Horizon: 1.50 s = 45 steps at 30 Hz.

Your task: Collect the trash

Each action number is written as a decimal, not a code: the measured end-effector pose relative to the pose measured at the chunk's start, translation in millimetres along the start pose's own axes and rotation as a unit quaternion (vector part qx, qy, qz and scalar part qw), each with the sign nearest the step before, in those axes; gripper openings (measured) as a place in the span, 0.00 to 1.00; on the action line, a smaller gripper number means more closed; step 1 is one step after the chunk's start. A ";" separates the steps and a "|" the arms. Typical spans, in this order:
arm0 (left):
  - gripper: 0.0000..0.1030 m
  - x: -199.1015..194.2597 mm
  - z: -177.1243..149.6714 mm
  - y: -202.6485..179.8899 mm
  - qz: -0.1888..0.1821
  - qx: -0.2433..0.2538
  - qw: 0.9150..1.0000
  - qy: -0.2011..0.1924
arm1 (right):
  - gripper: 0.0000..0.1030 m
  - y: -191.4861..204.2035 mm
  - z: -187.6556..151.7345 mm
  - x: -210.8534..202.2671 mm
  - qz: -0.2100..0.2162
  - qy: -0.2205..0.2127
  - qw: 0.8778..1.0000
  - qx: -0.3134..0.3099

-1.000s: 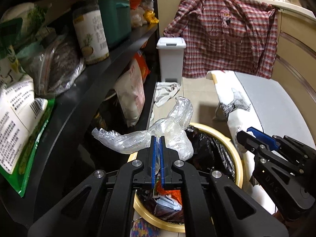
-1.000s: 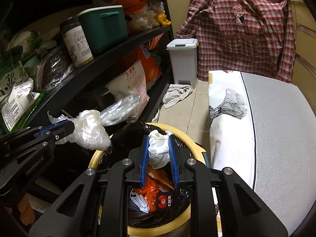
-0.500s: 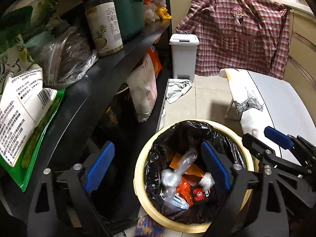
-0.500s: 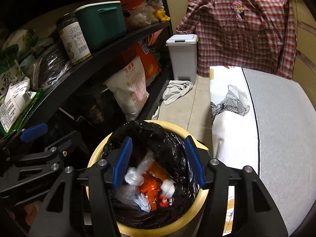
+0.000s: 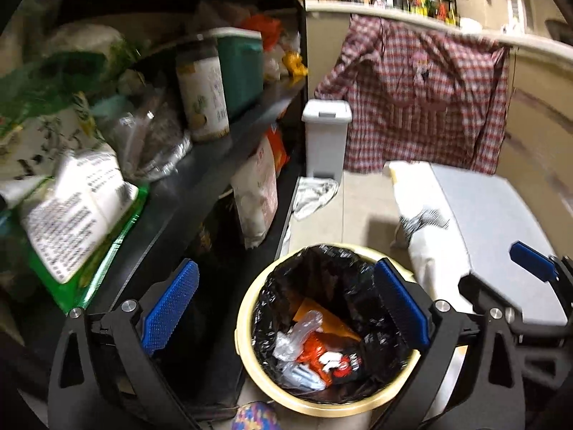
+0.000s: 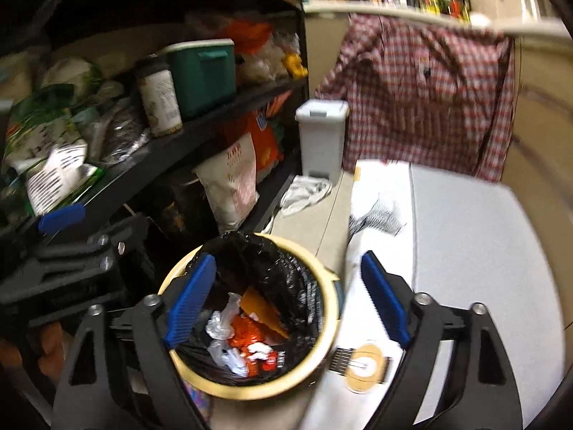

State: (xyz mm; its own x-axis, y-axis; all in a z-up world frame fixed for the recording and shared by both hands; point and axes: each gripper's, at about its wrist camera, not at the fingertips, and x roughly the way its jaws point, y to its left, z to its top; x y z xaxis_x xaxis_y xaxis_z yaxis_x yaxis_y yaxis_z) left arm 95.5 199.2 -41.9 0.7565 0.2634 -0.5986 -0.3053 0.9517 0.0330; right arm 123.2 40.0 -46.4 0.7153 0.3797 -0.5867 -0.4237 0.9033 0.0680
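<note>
A round cream bin (image 5: 247, 354) with a black liner stands on the floor below both grippers; it also shows in the right wrist view (image 6: 324, 344). Inside lie clear plastic bags (image 5: 299, 333), an orange wrapper (image 5: 315, 353) and other scraps; the same trash shows in the right wrist view (image 6: 243, 340). My left gripper (image 5: 284, 308) is open and empty above the bin. My right gripper (image 6: 288, 304) is open and empty above the bin's right side. Each gripper shows at the edge of the other's view.
A black shelf rack (image 5: 200, 193) on the left holds food packets, a jar (image 5: 202, 98) and a green box. A small grey pedal bin (image 5: 326, 139) and a rag (image 5: 313, 195) lie ahead. A plaid shirt (image 5: 419, 96) hangs behind. A white-covered table (image 6: 476, 251) is on the right.
A second ago my left gripper held a clear plastic bag and my right a white wad. Both opened and the trash fell into the bin. Both grippers have since risen.
</note>
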 end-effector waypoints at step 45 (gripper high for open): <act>0.93 -83.2 3.5 -145.2 -0.114 0.066 0.977 -0.168 | 0.95 -115.2 -38.1 -152.5 -0.236 -0.182 0.952 0.064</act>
State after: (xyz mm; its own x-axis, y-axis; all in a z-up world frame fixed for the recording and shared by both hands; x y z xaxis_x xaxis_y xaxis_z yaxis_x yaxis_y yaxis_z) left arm 78.9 39.7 5.9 0.9498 0.0575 -0.3074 -0.0457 0.9979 0.0454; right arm 41.8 -129.6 4.5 0.9645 -0.0514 -0.2589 0.0473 0.9986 -0.0221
